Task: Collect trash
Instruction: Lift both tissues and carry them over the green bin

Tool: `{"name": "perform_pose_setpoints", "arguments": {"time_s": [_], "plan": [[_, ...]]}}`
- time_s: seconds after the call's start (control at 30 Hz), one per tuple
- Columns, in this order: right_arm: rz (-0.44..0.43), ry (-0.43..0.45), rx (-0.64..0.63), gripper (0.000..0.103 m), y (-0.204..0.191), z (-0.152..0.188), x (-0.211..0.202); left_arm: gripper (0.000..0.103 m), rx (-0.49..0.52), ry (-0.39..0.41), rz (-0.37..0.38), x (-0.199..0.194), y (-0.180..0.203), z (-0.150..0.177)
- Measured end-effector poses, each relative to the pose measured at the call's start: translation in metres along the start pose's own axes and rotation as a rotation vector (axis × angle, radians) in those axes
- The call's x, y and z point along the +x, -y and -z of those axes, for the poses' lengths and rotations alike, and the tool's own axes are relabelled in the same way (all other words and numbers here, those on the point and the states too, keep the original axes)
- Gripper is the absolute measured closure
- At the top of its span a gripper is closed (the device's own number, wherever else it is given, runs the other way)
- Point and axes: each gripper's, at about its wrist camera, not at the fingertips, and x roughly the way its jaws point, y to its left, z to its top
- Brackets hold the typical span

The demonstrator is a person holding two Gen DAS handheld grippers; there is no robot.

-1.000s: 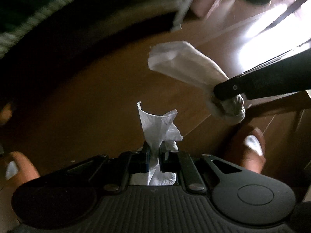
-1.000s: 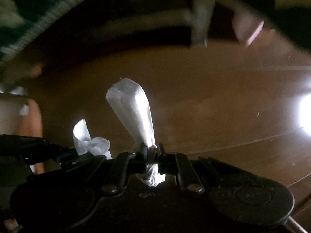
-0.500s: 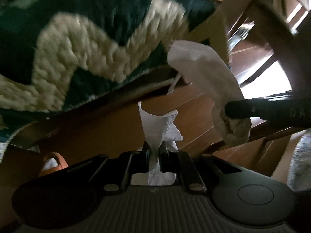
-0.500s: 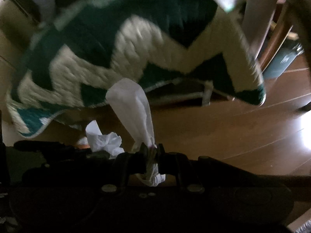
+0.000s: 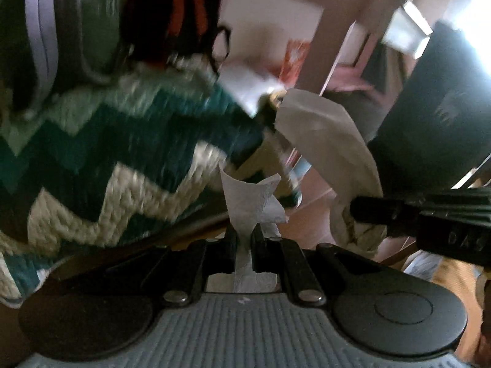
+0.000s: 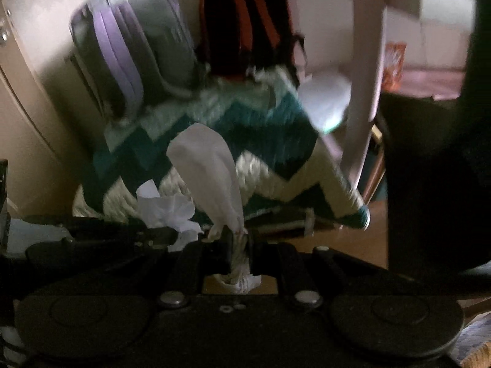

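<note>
I'm carrying both pieces clear — left gripper (image 5: 244,239) fingers pinching a crumpled tissue (image 5: 250,202), right gripper (image 6: 237,245) fingers clamping a folded paper (image 6: 211,171) — ready for binning.

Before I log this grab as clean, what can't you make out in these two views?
- Tissue, left view: lower end hidden between the left gripper fingers.
- Crumpled wad, right view: its tail hidden inside the right gripper.
- Dark bin, left view: blurred, opening cut off.
- Blanket: motion-blurred.
</note>
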Motion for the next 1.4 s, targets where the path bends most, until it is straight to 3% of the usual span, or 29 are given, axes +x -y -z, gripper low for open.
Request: {"name": "perform_pose_setpoints", "arguments": {"time_s": [0.27, 0.8, 1.1, 1.4], "plan": [[0.038, 0.155, -0.007, 0.094, 0.01, -0.017, -0.08, 0.094, 0.067, 0.138, 0.044, -0.063, 0.052, -0.042], [0.216, 0.386, 0.017, 0.094, 0.089, -0.057, -0.21, 0.094, 0.27, 0.351, 0.177, -0.115, 0.203, -0.135], [0.323, 0.468, 0.054, 0.094, 0.144, -0.083, -0.25, 0.094, 0.321, 0.378, 0.262, -0.115, 0.281, -0.18], [0.389, 0.478, 0.145, 0.094, 0.206, -0.114, -0.242, 0.094, 0.33, 0.355, 0.328, -0.083, 0.338, -0.221]]}}
